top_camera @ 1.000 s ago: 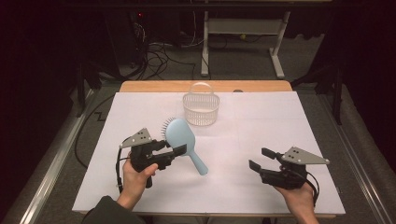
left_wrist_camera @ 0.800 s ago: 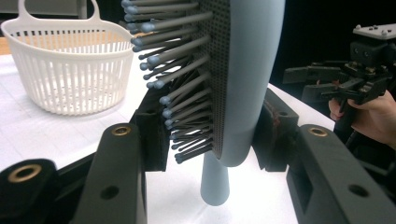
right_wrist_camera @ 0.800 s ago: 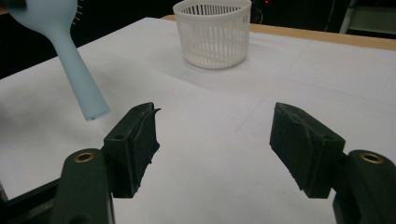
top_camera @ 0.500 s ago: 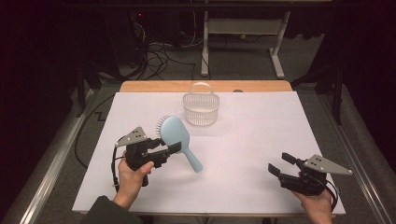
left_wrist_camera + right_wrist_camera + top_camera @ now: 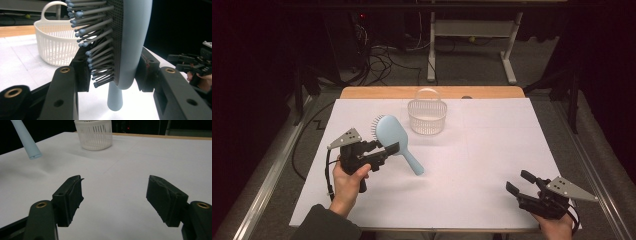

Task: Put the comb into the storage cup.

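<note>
One white basket (image 5: 427, 118) stands empty; left tongs (image 5: 388, 150) clamp the blue hairbrush (image 5: 393, 138), right tongs (image 5: 520, 182) gape apart.

The hairbrush (image 5: 388, 134) looks like smooth pale-blue plastic with a soft satin sheen on its back and handle; its bristles (image 5: 96, 37) are thin grey plastic pins with rounded blue tips, set in a finely dotted, rubbery-looking dark cushion. Just beyond the hairbrush, the basket (image 5: 427, 116) is white slotted plastic, slightly glossy. The table cover (image 5: 492, 150) under the hairbrush is matt white, paper-like, with faint seams; past the basket a strip of bare wood edge (image 5: 377, 93) looks smooth and tan. The left gripper (image 5: 113, 70) is matt black plastic with brass-coloured screw inserts and rough dark pads.
</note>
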A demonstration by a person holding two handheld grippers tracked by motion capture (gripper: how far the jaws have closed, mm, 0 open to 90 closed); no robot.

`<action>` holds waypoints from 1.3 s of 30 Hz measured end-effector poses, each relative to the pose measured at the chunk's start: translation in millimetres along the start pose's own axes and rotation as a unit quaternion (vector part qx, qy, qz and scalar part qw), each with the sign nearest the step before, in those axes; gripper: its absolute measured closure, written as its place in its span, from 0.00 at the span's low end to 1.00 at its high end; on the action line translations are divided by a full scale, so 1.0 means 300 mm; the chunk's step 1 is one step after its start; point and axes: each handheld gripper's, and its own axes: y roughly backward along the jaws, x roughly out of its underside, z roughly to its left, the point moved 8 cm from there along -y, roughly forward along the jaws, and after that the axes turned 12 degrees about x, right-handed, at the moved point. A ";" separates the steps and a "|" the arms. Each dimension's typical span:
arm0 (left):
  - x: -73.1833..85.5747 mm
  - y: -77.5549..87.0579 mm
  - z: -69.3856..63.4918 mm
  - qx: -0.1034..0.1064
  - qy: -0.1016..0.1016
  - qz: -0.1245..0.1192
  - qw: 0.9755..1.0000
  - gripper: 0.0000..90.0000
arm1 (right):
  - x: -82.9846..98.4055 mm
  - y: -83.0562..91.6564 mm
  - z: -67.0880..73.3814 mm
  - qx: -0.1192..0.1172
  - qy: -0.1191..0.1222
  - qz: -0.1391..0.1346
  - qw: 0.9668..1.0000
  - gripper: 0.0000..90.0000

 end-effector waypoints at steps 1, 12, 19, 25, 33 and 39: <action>-0.003 0.001 0.003 -0.001 0.001 0.000 1.000 0.60 | 0.002 0.000 -0.002 0.001 0.000 0.000 1.000 0.33; -0.054 -0.002 0.026 -0.018 -0.008 0.004 1.000 0.60 | 0.019 0.016 -0.016 0.005 -0.015 -0.004 1.000 0.32; -0.079 -0.027 0.041 -0.022 -0.009 0.012 1.000 0.60 | 0.019 0.009 -0.010 0.001 -0.010 -0.003 1.000 0.32; -0.104 -0.039 0.048 -0.028 -0.014 0.017 0.999 0.60 | 0.017 0.002 -0.005 -0.006 -0.012 -0.001 1.000 0.32; -0.136 -0.052 0.064 -0.034 -0.019 0.022 0.999 0.60 | 0.017 -0.004 -0.002 -0.007 -0.011 0.000 1.000 0.32; -0.140 -0.070 0.091 -0.041 -0.017 0.028 0.999 0.60 | 0.019 -0.012 0.010 -0.008 0.000 0.004 1.000 0.32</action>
